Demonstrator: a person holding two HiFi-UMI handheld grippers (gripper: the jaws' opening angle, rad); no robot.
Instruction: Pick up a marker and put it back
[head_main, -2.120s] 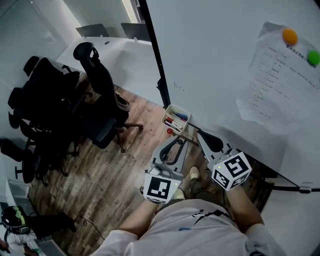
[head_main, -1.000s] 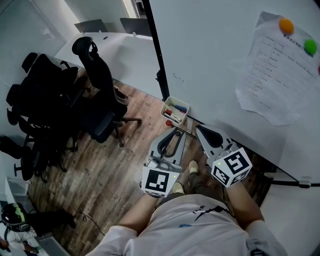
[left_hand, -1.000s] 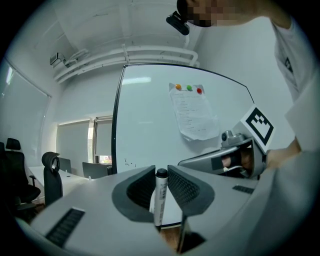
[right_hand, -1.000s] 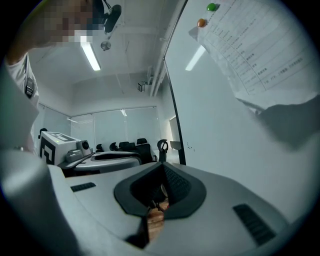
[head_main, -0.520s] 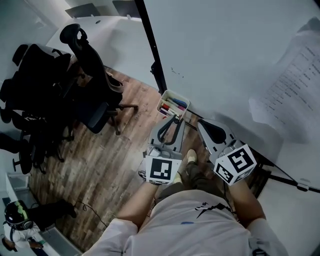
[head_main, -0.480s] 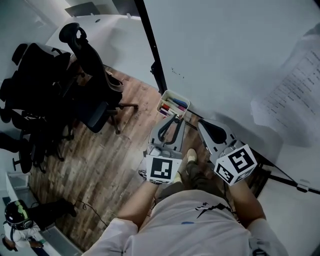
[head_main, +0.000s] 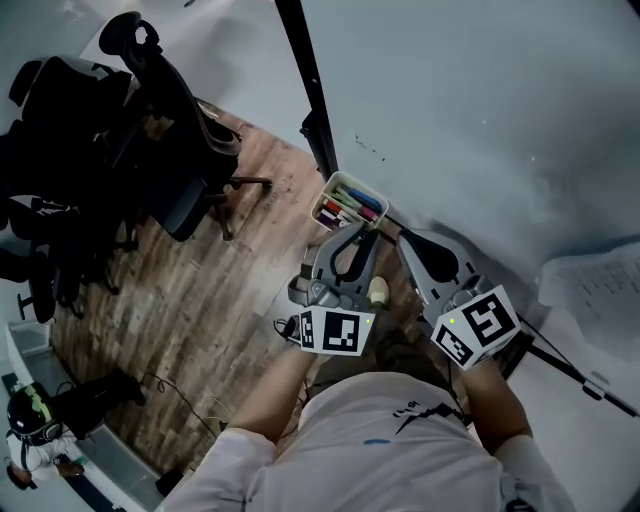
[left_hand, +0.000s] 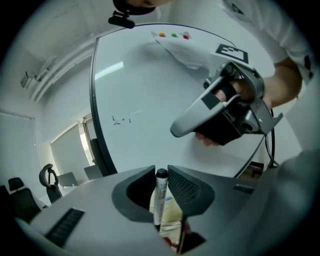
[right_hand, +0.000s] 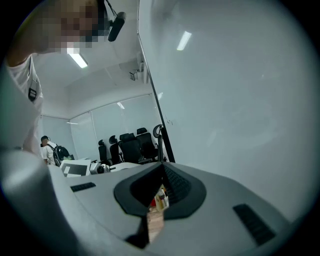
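Note:
My left gripper (left_hand: 161, 170) is shut on a white marker (left_hand: 159, 197) with a black cap, which stands upright between the pads. In the head view the left gripper (head_main: 360, 233) hovers just short of the small white tray (head_main: 331, 190) on the whiteboard, which holds several coloured markers. Part of that tray (left_hand: 170, 214) shows below the held marker. To the right of the left one, my right gripper (head_main: 403, 241) is shut with nothing in it. Its closed jaw tips (right_hand: 161, 163) point along the whiteboard, and the tray (right_hand: 160, 198) shows through the slit below them.
The whiteboard (head_main: 480, 110) fills the right side, with its black frame edge (head_main: 305, 80) and a paper sheet (head_main: 595, 285) at the lower right. Black office chairs (head_main: 150, 120) stand at the left on the wood floor (head_main: 210, 300). The person's shoe (head_main: 378, 291) is under the grippers.
The head view has swung, so the paper sheet slid down and right. The left gripper has come closer to the marker tray. Both grippers keep the same jaw state.

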